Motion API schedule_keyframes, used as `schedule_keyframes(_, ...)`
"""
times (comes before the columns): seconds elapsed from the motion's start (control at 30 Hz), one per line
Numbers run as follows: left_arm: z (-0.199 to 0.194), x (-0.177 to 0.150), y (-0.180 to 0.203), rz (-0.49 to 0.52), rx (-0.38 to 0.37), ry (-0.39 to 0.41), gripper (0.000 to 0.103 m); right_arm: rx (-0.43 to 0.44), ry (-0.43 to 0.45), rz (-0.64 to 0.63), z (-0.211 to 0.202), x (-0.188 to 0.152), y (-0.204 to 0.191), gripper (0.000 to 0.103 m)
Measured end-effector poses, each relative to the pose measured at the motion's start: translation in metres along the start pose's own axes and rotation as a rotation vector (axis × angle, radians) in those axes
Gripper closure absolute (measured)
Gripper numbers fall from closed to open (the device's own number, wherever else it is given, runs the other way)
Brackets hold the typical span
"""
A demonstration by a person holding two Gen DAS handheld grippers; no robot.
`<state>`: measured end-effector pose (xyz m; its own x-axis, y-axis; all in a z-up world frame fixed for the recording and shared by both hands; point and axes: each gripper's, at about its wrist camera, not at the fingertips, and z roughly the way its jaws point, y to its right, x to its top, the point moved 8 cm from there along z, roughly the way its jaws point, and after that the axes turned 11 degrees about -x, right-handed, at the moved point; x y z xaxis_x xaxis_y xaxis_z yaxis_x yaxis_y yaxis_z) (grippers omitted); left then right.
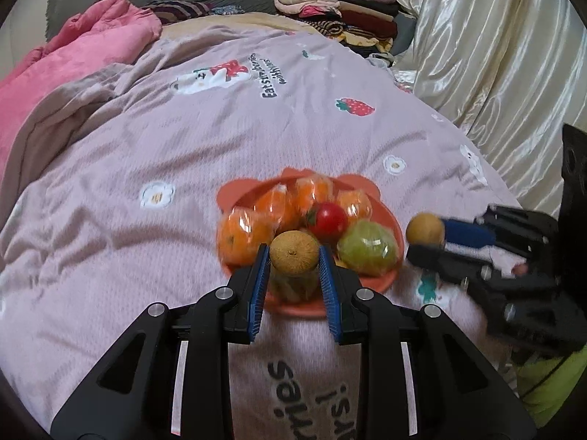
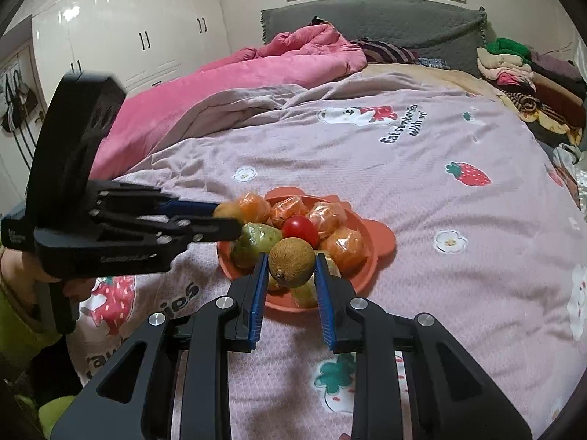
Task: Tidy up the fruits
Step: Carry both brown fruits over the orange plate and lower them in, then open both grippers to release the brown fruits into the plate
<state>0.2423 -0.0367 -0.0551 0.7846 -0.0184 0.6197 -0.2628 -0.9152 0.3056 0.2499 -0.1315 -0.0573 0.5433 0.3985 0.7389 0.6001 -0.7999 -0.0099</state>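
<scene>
Left gripper (image 1: 293,256) fingers clamp brown fruit (image 1: 294,252) | right gripper (image 2: 290,262) pinches second brown fruit (image 2: 291,262) | both above the plate (image 2: 381,238) on the bed | keep your squeeze steady, clear the pile.

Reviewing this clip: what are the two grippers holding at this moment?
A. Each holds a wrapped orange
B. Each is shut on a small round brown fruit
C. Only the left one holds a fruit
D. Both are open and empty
B: the left gripper pinches a brown fruit between its blue pads, and the right gripper pinches another brown fruit, both above the orange plate.
</scene>
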Motion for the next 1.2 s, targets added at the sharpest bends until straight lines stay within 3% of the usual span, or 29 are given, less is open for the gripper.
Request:
schedule_keyframes(0.4,0.022,0.013,-0.006,-0.008,-0.014,-0.022,0.083,0.014,-0.026,-0.044,0.019,-0.002,-0.015,0.079)
schedule_keyframes(0.77,0.011,0.019,-0.010,-0.028,-0.032,0.017,0.075,0.009,-0.051,-0.112,0.031,-0.009,-0.037,0.079)
schedule_keyframes(1.03,0.009,0.019,-0.010,-0.028,-0.033,0.022,0.075,0.010,-0.063,-0.116,0.036,-0.012,-0.042,0.078)
schedule_keyframes(1.2,0.008,0.019,-0.010,-0.027,-0.033,0.023,0.075,0.014,-0.067,-0.112,0.034,-0.013,-0.043,0.070)
